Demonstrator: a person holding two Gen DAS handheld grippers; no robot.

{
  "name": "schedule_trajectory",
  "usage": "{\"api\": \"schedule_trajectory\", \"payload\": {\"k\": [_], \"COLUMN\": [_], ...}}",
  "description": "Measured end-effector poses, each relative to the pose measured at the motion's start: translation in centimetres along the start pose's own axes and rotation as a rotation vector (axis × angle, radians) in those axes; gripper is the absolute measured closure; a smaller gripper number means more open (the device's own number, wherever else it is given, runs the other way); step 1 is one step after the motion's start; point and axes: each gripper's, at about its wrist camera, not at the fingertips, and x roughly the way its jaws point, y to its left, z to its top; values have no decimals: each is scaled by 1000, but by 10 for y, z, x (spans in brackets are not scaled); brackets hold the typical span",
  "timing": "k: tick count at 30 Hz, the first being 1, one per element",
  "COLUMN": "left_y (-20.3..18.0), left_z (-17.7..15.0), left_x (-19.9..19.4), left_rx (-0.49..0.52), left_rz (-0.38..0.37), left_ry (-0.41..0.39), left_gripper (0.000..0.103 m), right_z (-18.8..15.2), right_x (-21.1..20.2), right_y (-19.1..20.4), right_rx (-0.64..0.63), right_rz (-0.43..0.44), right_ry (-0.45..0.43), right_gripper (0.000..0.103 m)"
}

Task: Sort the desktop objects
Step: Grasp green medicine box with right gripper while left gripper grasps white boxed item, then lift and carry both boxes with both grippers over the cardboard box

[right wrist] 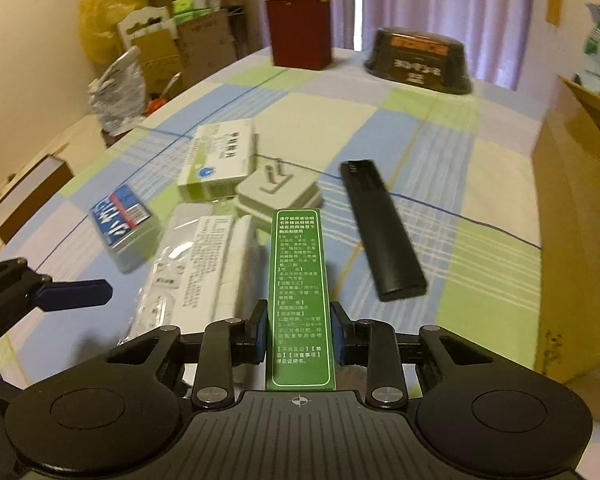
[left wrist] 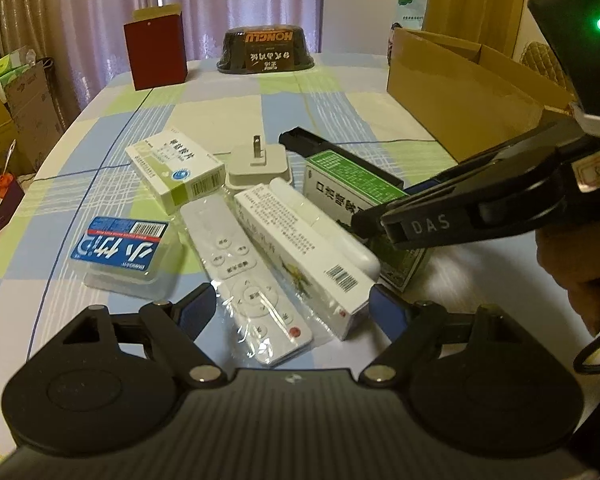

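Note:
My right gripper [right wrist: 300, 332] is shut on a green medicine box [right wrist: 300, 280], pads on its two long sides. In the left wrist view the right gripper [left wrist: 370, 228] reaches in from the right onto that green box [left wrist: 348, 188]. My left gripper [left wrist: 292, 308] stands open low over the table, straddling a white remote in a plastic bag [left wrist: 252, 280] and a long white box [left wrist: 300, 248]. A black remote [right wrist: 382, 232], a white charger plug [right wrist: 278, 192], a green-and-white box [right wrist: 222, 160] and a blue-labelled clear box [right wrist: 122, 228] lie around them.
An open cardboard box [left wrist: 460, 92] stands at the right edge of the checked tablecloth [left wrist: 340, 100]. A red box [left wrist: 156, 54] and a black lidded container [left wrist: 266, 50] stand at the far end. Cartons and bags are stacked beyond the table's left side.

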Motion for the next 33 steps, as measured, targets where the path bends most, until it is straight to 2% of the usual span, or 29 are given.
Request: {"api": "schedule_trajectory", "payload": {"k": [4, 8, 12, 14, 22, 33], "left_y": [-6, -16, -21, -21, -23, -24], "left_z": [4, 7, 6, 5, 8, 1], "left_x": [6, 15, 19, 20, 32, 14], "left_rx": [7, 48, 82, 98, 126, 115], "left_rz": [-14, -7, 5, 11, 32, 6], "left_ry": [6, 27, 47, 54, 73, 106], "left_gripper": [26, 43, 53, 62, 64, 80], "right_z": [-4, -12, -15, -14, -15, -18], "right_x": [-13, -23, -26, -25, -19, -24], "right_y": [-13, -22, -24, -24, -21, -21], "right_rx": [51, 85, 93, 96, 77, 98], "right_rz": [-61, -84, -88, -88, -89, -84], "right_ry": [8, 19, 19, 16, 22, 28], "right_gripper": [74, 74, 74, 74, 74, 74]}}
